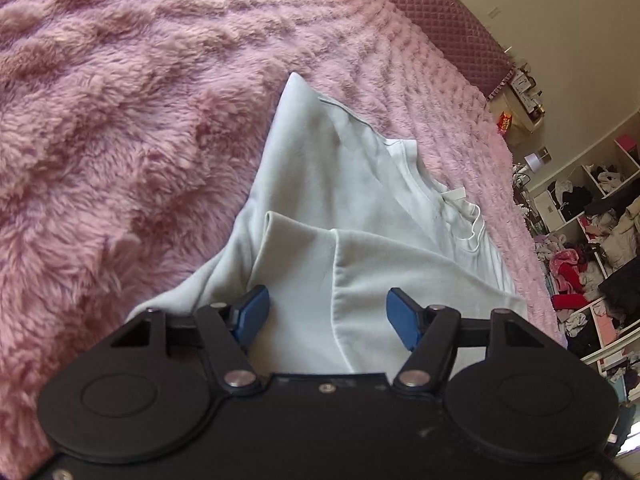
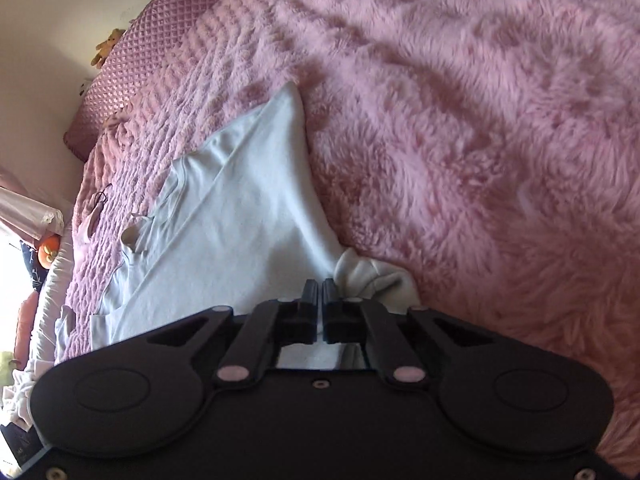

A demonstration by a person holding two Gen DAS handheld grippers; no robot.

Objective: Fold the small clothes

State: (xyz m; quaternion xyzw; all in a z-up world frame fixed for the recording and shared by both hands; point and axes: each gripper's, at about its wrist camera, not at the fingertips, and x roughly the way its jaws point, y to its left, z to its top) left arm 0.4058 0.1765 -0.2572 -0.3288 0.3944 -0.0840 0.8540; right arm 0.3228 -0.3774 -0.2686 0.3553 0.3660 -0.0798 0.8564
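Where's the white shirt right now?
The white shirt lies on the pink blanket, centre of both wrist views, just ahead of both grippers.

No text, brand or number can be read in either view. The small white tag [image 1: 454, 194] inside the neck of the white garment [image 1: 320, 184] looks blank, and the red-and-yellow packet [image 1: 505, 123] beside the bed carries print too small to make out.

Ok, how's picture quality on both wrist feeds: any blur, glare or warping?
Left wrist: sharp on the white shirt, fisheye bending the shelves at right. Right wrist: softer, slightly blurred, window glare blown out at left, blanket evenly lit.
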